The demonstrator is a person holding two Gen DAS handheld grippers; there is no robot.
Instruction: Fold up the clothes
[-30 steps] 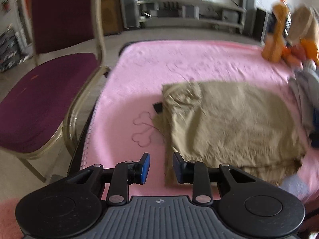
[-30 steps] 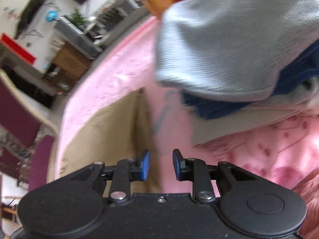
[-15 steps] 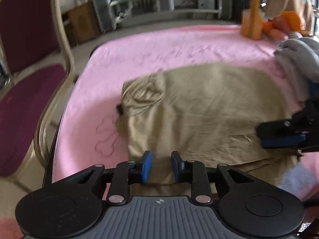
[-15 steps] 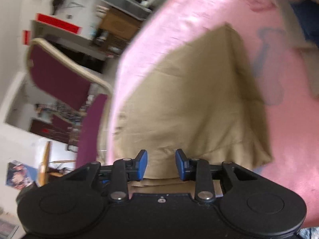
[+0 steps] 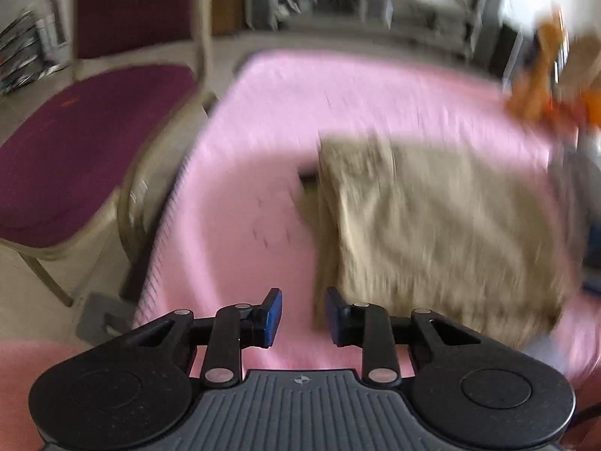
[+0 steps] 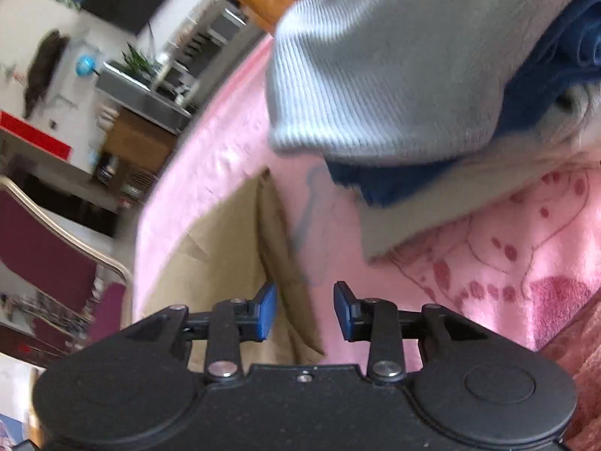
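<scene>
A folded tan garment (image 5: pixel 432 225) lies on the pink blanket (image 5: pixel 263 120); the left wrist view is blurred by motion. My left gripper (image 5: pixel 303 314) is open and empty, hovering just off the garment's near left corner. In the right wrist view the tan garment (image 6: pixel 221 251) shows its right edge fold. My right gripper (image 6: pixel 305 310) is open and empty above that edge and the pink blanket (image 6: pixel 488 263).
A pile of folded clothes, light grey knit (image 6: pixel 375 67) over dark blue (image 6: pixel 544 86), sits right of the tan garment. A maroon chair (image 5: pixel 75 143) stands left of the bed. Orange plush toys (image 5: pixel 541 86) lie at the far right corner.
Both grippers swung back: the left view shifted left again toward the chair, the right view returned from over the tan garment to the clothes pile. Both stayed open.
</scene>
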